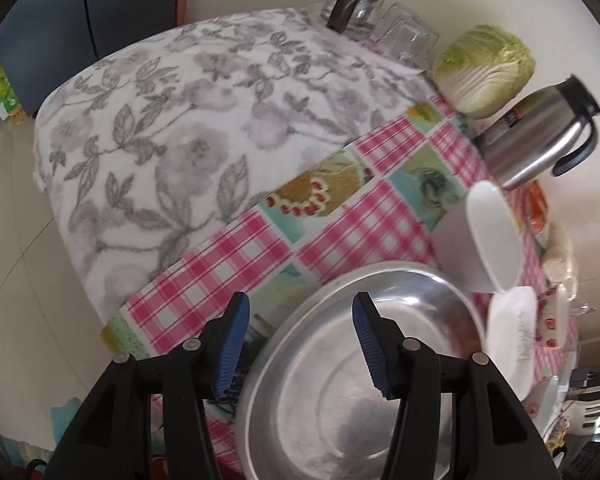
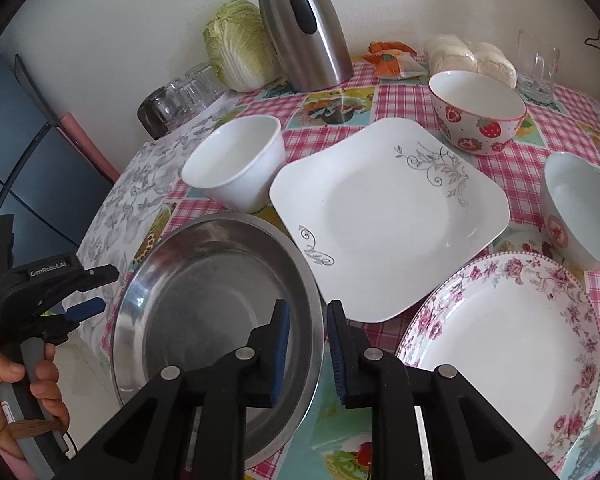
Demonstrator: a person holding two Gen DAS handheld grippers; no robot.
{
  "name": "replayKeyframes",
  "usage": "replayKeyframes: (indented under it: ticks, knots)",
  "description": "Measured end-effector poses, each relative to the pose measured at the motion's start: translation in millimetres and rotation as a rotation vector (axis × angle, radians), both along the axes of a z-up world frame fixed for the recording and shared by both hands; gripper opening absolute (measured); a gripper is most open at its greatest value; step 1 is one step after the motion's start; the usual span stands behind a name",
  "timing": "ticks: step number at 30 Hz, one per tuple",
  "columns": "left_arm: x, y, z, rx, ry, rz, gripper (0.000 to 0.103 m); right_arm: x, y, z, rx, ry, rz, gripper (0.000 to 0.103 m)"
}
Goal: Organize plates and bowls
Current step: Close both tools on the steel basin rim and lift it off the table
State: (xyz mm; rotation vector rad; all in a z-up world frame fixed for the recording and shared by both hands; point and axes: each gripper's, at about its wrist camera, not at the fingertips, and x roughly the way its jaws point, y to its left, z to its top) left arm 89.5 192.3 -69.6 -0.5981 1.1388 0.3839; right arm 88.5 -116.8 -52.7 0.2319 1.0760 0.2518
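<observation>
Steel pan [image 2: 216, 320] sits nearest, at table edge, tilted w/ its right rim raised, roughly 7 o'clock of the square plate [image 2: 384, 216]. Right gripper [image 2: 308, 344] straddles that raised rim at pan's 3 o'clock: one blue pad inside, one outside, narrow gap, pads look just off the metal, so not a firm pinch as far as I can tell. Left gripper [image 1: 300, 344] hangs over pan's 9 o'clock side, jaws about half open, one pad over the tablecloth [image 1: 228, 256] and one above the pan floor, holding nothing. Person's hand [image 2: 24, 392] on the left tool's handle shows at lower left in right-wrist view.

Step, my read: pan is being picked or repositioned for stacking; plates and bowls not yet grouped. Next move needs right jaws to close fully on the rim, then lift w/o scraping the square plate, whose near edge the pan rim overlaps.

Floral plate [image 2: 504, 344] at 4 o'clock of the pan, near. White bowl [image 2: 236, 160] at pan's 12, just beside the square plate. Farther: pink-motif bowl [image 2: 580, 208] at right, strawberry bowl [image 2: 476, 112] behind the plate. Back by wall: thermos [image 2: 304, 28], cabbage [image 2: 236, 48], glasses.
</observation>
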Motion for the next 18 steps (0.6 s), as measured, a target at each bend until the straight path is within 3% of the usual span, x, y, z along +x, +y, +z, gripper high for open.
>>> replayKeyframes:
  ticks: [5, 8, 12, 14, 18]
  knots:
    - [2, 0, -25, -0.026, 0.074, 0.002, 0.055, 3, 5, -19, 0.000, 0.067, 0.009, 0.027]
    - [3, -3, -34, -0.049, 0.091, -0.005, 0.046, 3, 8, -29, -0.004, 0.095, 0.020, 0.027]
    - [5, -10, -34, -0.009, 0.093, -0.030, 0.042, 4, 11, -43, 0.004, 0.126, 0.031, 0.022]
    - [6, -12, -33, -0.009, 0.089, -0.037, 0.040, 5, 13, -45, -0.007, 0.108, 0.038, 0.015]
    - [3, -8, -27, -0.027, 0.067, -0.033, 0.037, 2, 15, -32, -0.036, 0.062, 0.037, 0.013]
